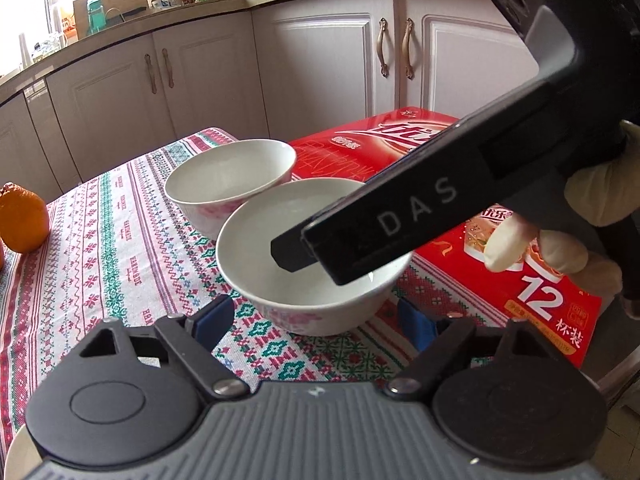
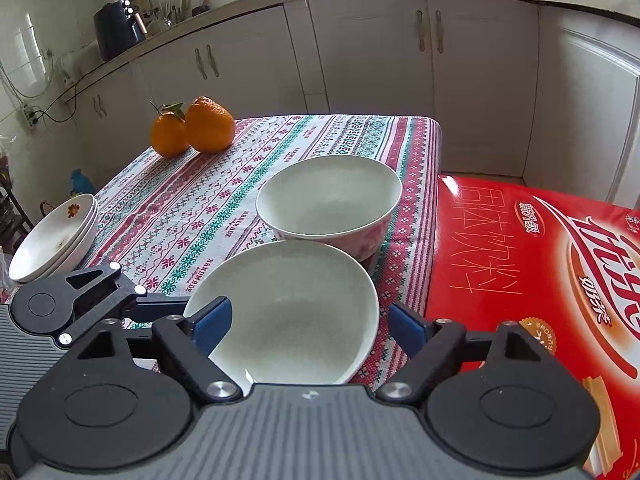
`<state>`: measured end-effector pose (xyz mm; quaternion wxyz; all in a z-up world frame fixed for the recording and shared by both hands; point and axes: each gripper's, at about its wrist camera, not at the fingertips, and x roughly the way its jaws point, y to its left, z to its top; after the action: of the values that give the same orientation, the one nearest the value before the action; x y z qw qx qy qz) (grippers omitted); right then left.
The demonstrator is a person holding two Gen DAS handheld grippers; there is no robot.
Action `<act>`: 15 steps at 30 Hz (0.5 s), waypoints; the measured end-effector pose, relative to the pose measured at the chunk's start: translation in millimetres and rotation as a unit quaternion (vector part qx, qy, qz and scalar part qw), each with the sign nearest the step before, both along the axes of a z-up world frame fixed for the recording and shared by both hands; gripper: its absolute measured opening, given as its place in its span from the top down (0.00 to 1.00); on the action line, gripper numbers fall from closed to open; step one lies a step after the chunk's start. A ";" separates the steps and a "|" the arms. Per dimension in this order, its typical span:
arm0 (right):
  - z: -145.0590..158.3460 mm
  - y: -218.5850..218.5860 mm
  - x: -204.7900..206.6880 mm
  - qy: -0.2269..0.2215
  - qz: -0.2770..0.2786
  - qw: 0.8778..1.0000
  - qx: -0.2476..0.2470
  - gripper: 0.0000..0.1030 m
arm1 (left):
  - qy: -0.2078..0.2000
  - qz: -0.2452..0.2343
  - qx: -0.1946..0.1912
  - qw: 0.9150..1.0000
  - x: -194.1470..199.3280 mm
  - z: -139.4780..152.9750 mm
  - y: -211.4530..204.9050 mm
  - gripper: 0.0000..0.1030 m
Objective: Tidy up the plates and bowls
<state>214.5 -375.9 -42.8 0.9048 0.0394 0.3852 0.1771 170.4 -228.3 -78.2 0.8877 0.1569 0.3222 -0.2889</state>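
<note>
- Writing: the red carton (image 2: 532,280) off the table's right edge carries large white Chinese characters, and the left wrist view adds a white "12" on its near panel. The black bar of the right gripper (image 1: 316,258) reads "DAS". The striped tablecloth (image 2: 192,216) has small "HANDMADE" lettering woven into its bands.
- Bowls: 2 white bowls with pink flower print sit near the table's right edge. The near bowl (image 2: 296,312) touches or nearly touches the far bowl (image 2: 332,204) behind it.
- Right gripper: in its own view the blue pads (image 2: 212,326) stand wide apart, one over the near bowl's left rim and one outside its right side, clamping nothing. The left wrist view shows this gripper from the side, its tips dipping into the near bowl, held by a gloved hand (image 1: 560,220).
- Left gripper (image 1: 316,320): its fingers are spread apart and hold nothing, low in front of the near bowl.
- Only the right wrist view shows a stack of shallow white plates (image 2: 56,240) with a flower motif at the table's left edge, and 2 oranges (image 2: 192,128) at the far left corner. The left wrist view catches just 1 orange at its left border.
- Room: a kitchen with white cabinets (image 2: 360,52) and a worktop carrying bottles, utensils and a dark appliance (image 2: 120,28).
</note>
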 end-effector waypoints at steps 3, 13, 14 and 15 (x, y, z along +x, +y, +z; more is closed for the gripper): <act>-0.9 -1.2 3.0 0.001 0.004 1.000 0.007 0.19 | -0.005 0.007 -0.002 1.000 -0.4 0.5 -1.5 0.18; -0.2 -0.1 3.7 0.004 0.012 1.000 0.010 0.22 | -0.014 0.007 -0.004 1.000 -2.8 1.4 -3.3 0.20; 0.3 0.0 3.4 0.004 0.012 1.000 0.011 0.22 | -0.013 0.007 -0.003 1.000 -3.1 1.6 -3.2 0.20; 1.2 -0.3 2.6 0.004 0.012 1.000 0.012 0.22 | -0.012 0.007 -0.002 1.000 -3.5 2.2 -3.1 0.20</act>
<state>217.1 -376.1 -41.6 0.9002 0.0467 0.3875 0.1929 166.8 -231.5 -76.0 0.8939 0.1565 0.3117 -0.2817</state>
